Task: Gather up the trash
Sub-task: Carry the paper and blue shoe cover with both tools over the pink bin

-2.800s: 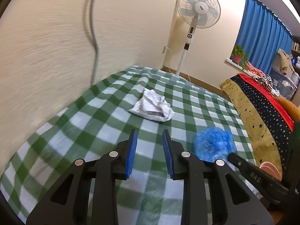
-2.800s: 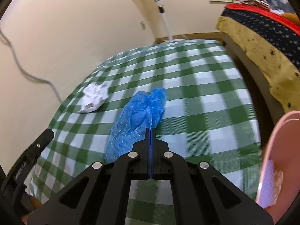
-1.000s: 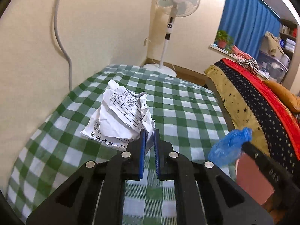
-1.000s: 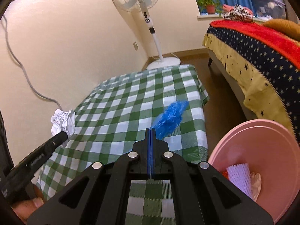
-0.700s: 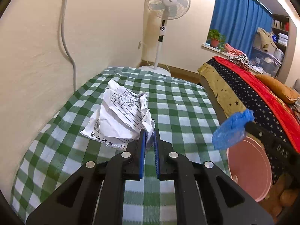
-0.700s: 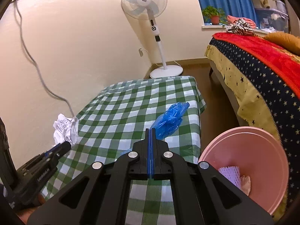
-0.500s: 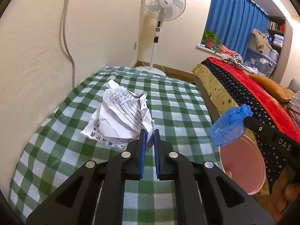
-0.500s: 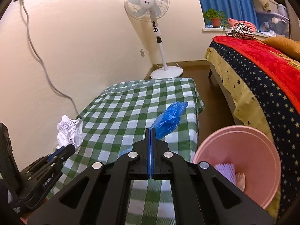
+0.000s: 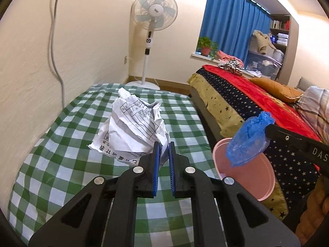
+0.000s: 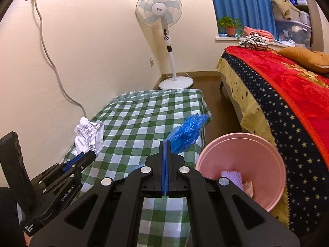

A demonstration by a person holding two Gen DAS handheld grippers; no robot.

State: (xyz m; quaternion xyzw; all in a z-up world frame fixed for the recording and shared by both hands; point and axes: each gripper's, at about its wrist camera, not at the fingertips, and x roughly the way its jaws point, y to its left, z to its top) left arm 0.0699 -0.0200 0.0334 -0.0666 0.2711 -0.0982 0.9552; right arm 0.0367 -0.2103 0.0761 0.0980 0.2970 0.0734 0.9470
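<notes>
My left gripper (image 9: 163, 147) is shut on a crumpled white printed paper (image 9: 131, 129), held up above the green checked tablecloth (image 9: 61, 164). The same paper (image 10: 89, 135) and left gripper (image 10: 90, 154) show at the left of the right wrist view. My right gripper (image 10: 165, 144) is shut on a crinkled blue plastic bag (image 10: 187, 132), lifted off the table. From the left wrist view that bag (image 9: 249, 139) hangs over the rim of a pink bin (image 9: 265, 177). The bin (image 10: 267, 150) holds a purple ridged piece and other scraps.
A bed with a red and star-patterned blanket (image 10: 287, 94) runs along the right, close to the bin. A standing fan (image 10: 162, 16) stands by the far wall. A grey cable (image 10: 53, 65) hangs down the left wall from a socket. Brown floor lies between table and bed.
Both grippers have lifted their loads and drawn back from the table. The blue bag has swung right, now over the pink bin's rim. The paper stays clamped in the left gripper.
</notes>
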